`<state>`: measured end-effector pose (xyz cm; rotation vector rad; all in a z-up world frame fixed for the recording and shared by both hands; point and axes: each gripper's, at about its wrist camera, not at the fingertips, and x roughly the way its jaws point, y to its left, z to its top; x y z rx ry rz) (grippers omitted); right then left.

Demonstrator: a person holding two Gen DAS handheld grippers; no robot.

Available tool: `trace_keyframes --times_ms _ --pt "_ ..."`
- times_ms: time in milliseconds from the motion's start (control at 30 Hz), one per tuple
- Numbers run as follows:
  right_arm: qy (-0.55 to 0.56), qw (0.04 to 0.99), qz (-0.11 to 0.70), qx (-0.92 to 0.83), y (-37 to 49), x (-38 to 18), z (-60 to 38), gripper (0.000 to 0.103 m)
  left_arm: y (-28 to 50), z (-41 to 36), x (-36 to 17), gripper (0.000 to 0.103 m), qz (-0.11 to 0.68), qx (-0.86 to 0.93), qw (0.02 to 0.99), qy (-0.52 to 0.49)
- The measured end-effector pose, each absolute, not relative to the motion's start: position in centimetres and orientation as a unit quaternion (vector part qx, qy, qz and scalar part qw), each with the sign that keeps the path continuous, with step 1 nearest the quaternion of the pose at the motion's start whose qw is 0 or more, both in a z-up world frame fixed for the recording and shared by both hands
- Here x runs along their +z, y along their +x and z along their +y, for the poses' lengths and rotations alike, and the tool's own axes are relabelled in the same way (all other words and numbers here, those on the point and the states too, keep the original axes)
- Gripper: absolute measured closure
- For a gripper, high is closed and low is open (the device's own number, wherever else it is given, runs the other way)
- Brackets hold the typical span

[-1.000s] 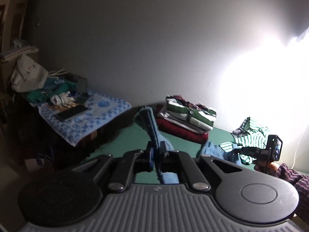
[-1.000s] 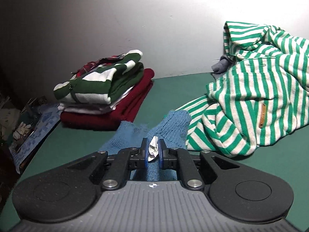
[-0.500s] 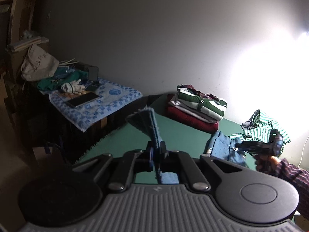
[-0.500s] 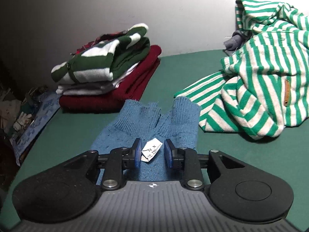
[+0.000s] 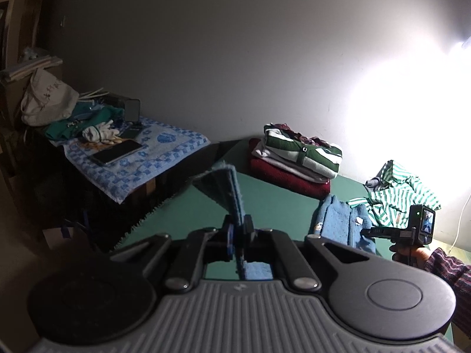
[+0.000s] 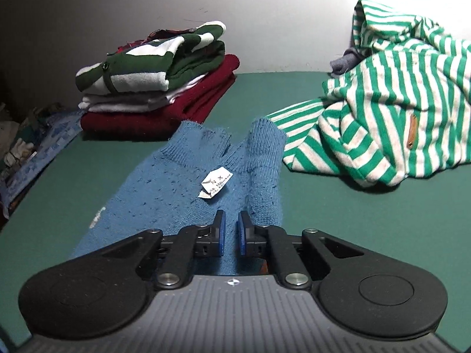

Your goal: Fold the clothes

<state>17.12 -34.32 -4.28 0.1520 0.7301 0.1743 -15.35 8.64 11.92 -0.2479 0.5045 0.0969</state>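
On the green bench point(image 6: 309, 220) in front of you the blue knit sweater point(image 6: 182, 182) lies stretched out, its long axis running away from your right gripper point(image 6: 230, 233) toward the wall, with the ribbed neck opening at the far end. Your right gripper hovers just above the near part of the knit with its jaws narrowly apart and nothing between them. A single white tag point(image 6: 215, 183) sits on the sweater just ahead of those jaws; it reads "N X" and below that "150", the rest too small to make out.

Your left gripper point(image 5: 238, 235) has its jaws clamped on another part of the same blue sweater point(image 5: 228, 188), and that pinched edge stands up from the jaws and points forward and slightly left, lifted off the bench. From this view the flat part of the sweater reaches toward your right hand point(image 5: 412, 254), which holds the other gripper.

One pile of folded clothes point(image 6: 156, 85) stands at the far left by the wall: a dark red piece at the bottom, white in the middle, a green-and-white one on top. One green-striped hoodie point(image 6: 394, 111) lies crumpled to the right, just beside the sweater, a small brown label on it that you cannot read
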Motion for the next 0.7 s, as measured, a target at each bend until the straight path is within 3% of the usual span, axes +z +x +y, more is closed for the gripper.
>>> trace_keyframes --times_ms 333,700 --pt "0.040 0.901 0.389 0.191 7.1 -3.9 -31.0 0.090 -14.1 10.1 10.8 0.101 0.248 0.003 0.962 -0.109" --pt "0.075 0.900 0.392 0.175 -2.1 -0.9 -29.7 0.088 -11.7 11.0 10.3 0.101 0.241 -0.052 0.967 -0.059"
